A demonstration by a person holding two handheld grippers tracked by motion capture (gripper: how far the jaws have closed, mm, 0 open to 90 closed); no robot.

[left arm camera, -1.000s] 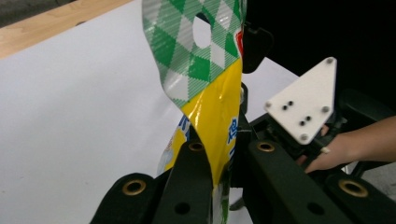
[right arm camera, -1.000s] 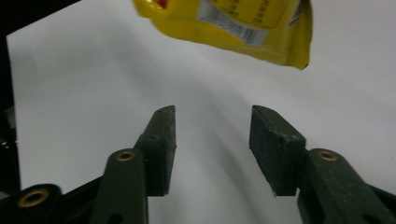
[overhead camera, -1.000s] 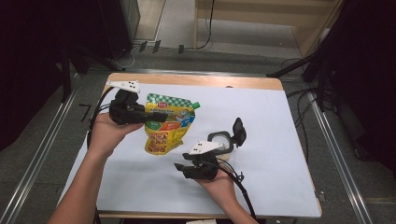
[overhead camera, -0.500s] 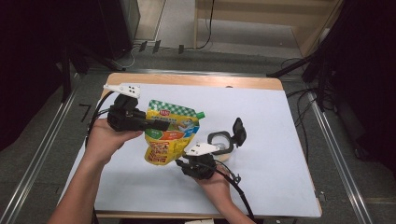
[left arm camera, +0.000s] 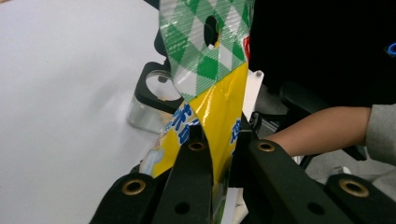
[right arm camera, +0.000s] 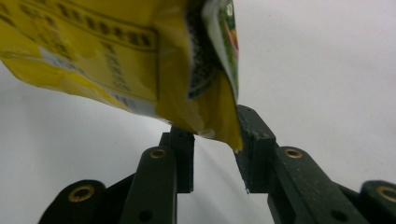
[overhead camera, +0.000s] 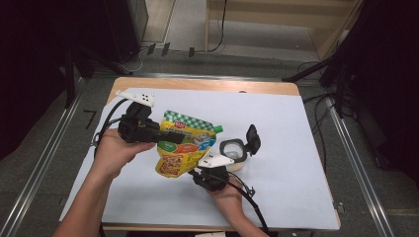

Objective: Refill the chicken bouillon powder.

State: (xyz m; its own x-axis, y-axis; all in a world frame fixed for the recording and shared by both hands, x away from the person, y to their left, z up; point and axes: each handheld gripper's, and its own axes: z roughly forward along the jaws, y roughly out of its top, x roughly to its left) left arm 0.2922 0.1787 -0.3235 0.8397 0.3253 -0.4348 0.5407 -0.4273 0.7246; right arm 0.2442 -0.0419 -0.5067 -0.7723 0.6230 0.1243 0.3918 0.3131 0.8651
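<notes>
Left gripper (overhead camera: 165,136) clamped on snack pouch (overhead camera: 185,148) – soft, crinkly, light, slippery film. Right gripper (right arm camera: 215,151) jaws just closing round bottom corner, not yet pinching – stiffer seam best hold.

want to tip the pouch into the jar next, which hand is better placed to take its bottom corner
Right. The right gripper sits under the pouch, jaws just closing around its bottom corner; the left gripper is clamped on its top, beside the jar.
</notes>
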